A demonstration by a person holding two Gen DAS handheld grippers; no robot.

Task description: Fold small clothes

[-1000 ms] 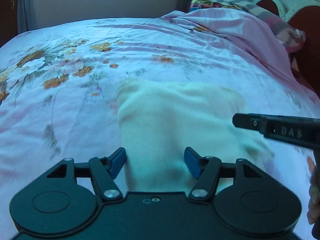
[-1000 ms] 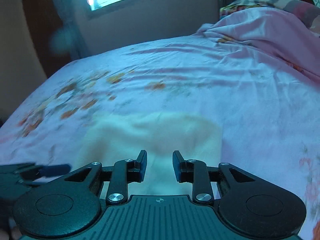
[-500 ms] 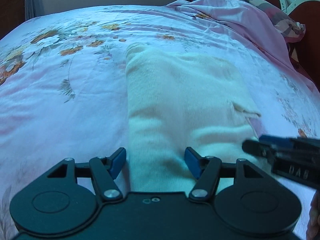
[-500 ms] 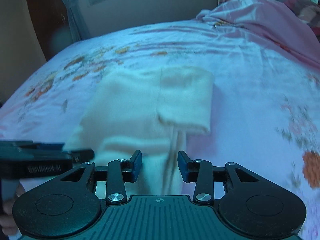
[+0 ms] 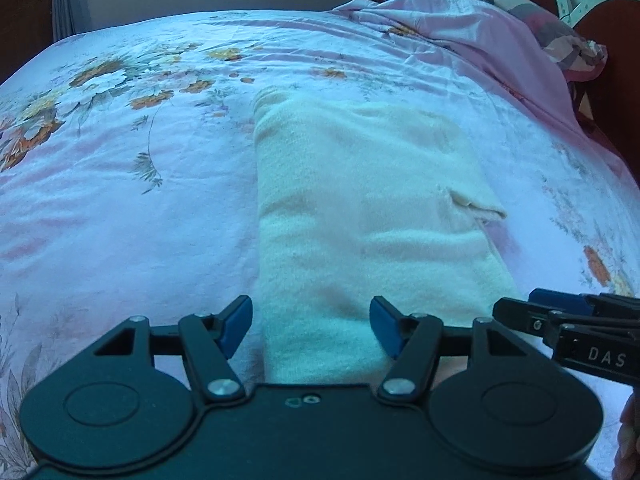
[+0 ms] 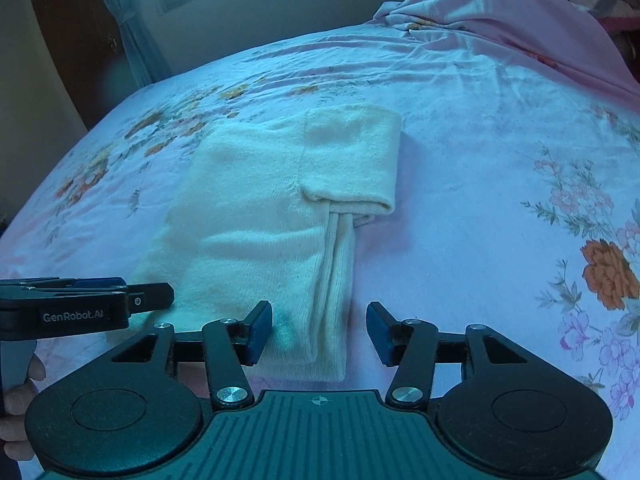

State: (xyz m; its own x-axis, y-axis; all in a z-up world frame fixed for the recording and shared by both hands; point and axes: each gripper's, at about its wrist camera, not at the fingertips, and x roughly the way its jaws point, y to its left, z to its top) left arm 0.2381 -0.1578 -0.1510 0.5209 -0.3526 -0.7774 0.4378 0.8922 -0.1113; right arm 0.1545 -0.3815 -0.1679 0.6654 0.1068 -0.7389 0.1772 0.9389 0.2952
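Cream knitwear [image 6: 260, 216] lies flat on the floral bedsheet [image 6: 480, 160] as a long folded strip, one flap doubled over its far right corner, so the side folds look done and an end-to-end fold seems left. The right gripper [image 6: 319, 330] is spreading its jaws over the near hem, pads clear of the cloth, while the left gripper [image 5: 311, 326] hangs released over the near end. A second ago both sat further up the garment and the right jaws were much narrower.
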